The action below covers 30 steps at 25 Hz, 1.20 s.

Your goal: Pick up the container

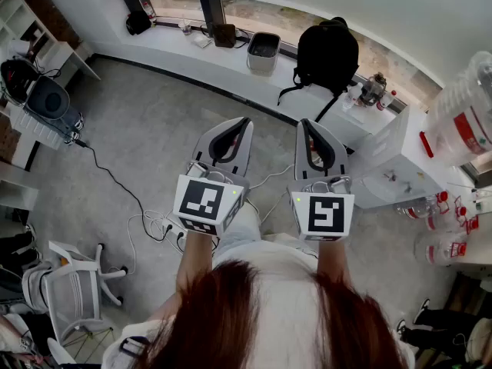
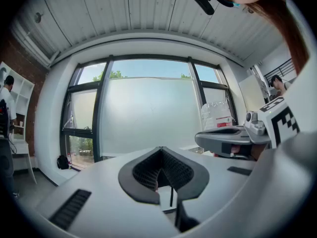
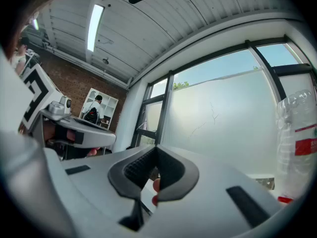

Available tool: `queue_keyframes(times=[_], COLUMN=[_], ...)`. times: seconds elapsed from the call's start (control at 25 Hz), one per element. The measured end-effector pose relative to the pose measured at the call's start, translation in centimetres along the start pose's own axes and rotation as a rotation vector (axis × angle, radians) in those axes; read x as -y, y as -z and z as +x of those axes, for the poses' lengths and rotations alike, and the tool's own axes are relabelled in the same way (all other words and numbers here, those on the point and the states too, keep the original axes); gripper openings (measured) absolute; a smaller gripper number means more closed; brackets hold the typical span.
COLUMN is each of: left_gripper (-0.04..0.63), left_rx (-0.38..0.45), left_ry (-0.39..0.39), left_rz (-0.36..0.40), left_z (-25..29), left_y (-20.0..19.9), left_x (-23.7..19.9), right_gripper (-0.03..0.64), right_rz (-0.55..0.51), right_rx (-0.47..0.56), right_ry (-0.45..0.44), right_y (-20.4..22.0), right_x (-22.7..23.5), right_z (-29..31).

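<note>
Head view: both grippers shut and empty, jug not yet approached.

Left gripper (image 1: 234,133) and right gripper (image 1: 317,133) hang level side by side, each with its jaws pressed together and nothing between them. A big clear jug (image 1: 463,118) with a red label stands well off to the right gripper's right, beyond a white table (image 1: 400,156), with more jugs (image 1: 440,225) clustered near it. Which one is the container I cannot tell. As I judge the risks, reaching in with the jaws closed would only shove the jug. Its smooth, wide wall may slip from the pads, and a swing across could knock the neighbours. The floor cables (image 1: 115,183) down to the left gripper's left could catch a foot.
</note>
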State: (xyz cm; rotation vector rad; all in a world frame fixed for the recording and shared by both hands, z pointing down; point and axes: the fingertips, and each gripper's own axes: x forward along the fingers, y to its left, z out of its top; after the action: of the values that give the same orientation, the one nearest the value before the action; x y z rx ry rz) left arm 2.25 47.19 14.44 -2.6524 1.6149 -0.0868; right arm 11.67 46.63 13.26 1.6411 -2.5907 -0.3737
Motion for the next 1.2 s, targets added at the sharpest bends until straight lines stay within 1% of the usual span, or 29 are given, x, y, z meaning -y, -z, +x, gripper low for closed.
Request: queue_keyframes(times=[0.24, 0.4, 0.56, 0.84, 1.04, 1.2], left_gripper=[0.017, 0.017, 0.017, 0.017, 0.017, 0.017], left_rx=[-0.018, -0.024, -0.017, -0.021, -0.042, -0.056], left_ry=[0.002, -0.001, 0.001, 0.003, 0.007, 0.012], left_rz=[0.027, 0.024, 0.010, 0.001, 0.008, 0.004], left_z=[2.2, 3.5, 4.7, 7.3, 9.3, 10.3], left_y=[0.3, 0.2, 0.3, 0.0, 0.5, 0.3], left_x=[-1.0, -2.9, -4.7, -8.5, -11.6, -14.4], right_gripper=[0.023, 0.023, 0.023, 0.023, 0.023, 0.023], right_rz=[0.014, 0.051, 0.053, 0.071, 0.084, 0.083], right_rx=[0.001, 0.006, 0.005, -0.016, -0.031, -0.034], right_ry=[0.002, -0.011, -0.003, 0.025, 0.041, 0.049], right_y=[0.6, 0.4, 0.6, 0.9, 1.3, 0.8], right_x=[0.6, 0.6, 0.7, 1.0, 0.8, 0.1], right_z=[2.0, 4.0, 6.1, 10.8, 14.5, 17.3])
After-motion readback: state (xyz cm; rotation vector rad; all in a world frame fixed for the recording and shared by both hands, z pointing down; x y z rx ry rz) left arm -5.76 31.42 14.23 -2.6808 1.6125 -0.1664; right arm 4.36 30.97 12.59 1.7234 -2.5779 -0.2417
